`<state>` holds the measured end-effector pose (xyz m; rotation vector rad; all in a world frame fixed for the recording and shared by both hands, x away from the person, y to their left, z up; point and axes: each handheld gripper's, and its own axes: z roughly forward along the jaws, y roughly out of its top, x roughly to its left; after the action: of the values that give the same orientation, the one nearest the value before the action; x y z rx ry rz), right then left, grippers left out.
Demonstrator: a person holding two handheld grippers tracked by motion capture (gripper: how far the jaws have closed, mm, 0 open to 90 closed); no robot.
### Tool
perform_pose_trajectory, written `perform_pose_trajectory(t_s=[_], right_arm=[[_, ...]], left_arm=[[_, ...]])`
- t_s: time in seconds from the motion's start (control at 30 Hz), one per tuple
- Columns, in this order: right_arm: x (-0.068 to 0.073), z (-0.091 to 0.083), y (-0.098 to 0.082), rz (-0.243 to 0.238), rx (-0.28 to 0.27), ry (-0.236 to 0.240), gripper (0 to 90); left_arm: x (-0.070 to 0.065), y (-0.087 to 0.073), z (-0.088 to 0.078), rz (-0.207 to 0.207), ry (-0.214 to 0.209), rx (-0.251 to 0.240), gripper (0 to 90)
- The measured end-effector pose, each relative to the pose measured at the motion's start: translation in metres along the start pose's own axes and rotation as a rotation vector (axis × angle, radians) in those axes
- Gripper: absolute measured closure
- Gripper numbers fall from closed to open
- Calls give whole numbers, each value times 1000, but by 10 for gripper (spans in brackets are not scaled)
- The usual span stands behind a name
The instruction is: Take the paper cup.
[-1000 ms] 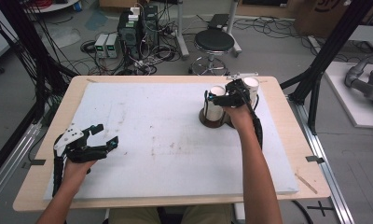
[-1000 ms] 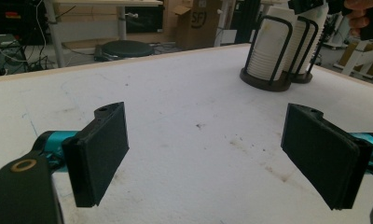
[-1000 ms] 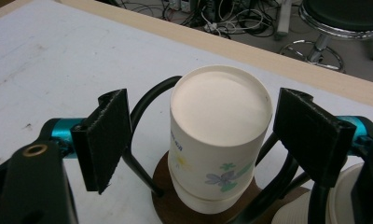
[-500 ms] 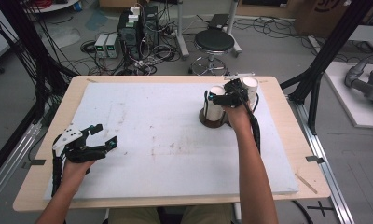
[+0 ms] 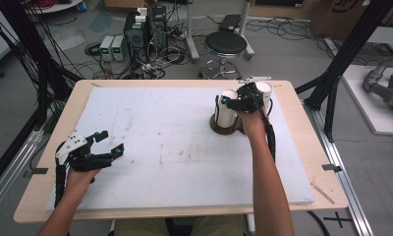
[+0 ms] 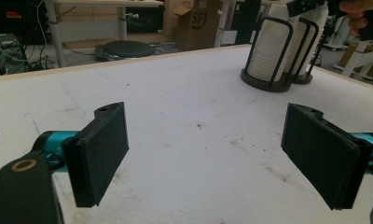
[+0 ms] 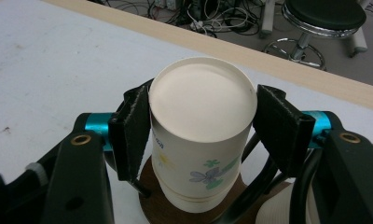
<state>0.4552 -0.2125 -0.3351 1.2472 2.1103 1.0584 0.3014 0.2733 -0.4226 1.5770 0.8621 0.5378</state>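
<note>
Right gripper (image 7: pixel 201 135) has just closed its fingers (image 7: pixel 131 133) on the top cup (image 7: pixel 201 126) of a stack, not yet lifted. Left gripper (image 5: pixel 108 145) rests on the counter (image 5: pixel 175 147), fingers apart.

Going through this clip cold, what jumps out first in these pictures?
The right claw draws the eye: its jaws have just been closing on the top cup, a flower-printed paper cup turned bottom-up on a stack in a dark wire holder at the far right of the white board. A second stack stands right beside it. Near the board's left edge, the left claw stands wide open over bare board.
</note>
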Motion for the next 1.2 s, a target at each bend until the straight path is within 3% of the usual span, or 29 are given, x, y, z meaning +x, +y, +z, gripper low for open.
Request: perform_pose_trajectory(t_s=[0.2,0.8,1.0,1.2], right_arm=[[0,-13,5,1,-35,1,385],[5,-81,31,-52,-155,35,389],[9,-103,27,-82,-174,74,389],[16,-128,10,-120,-187,126,389]], left_arm=[[0,0,0,-4,-3,-3,147],[-4,0,0,-6,-21,-6,147],[-5,1,0,-5,-36,-7,147],[-8,1,1,-1,-52,-6,147]])
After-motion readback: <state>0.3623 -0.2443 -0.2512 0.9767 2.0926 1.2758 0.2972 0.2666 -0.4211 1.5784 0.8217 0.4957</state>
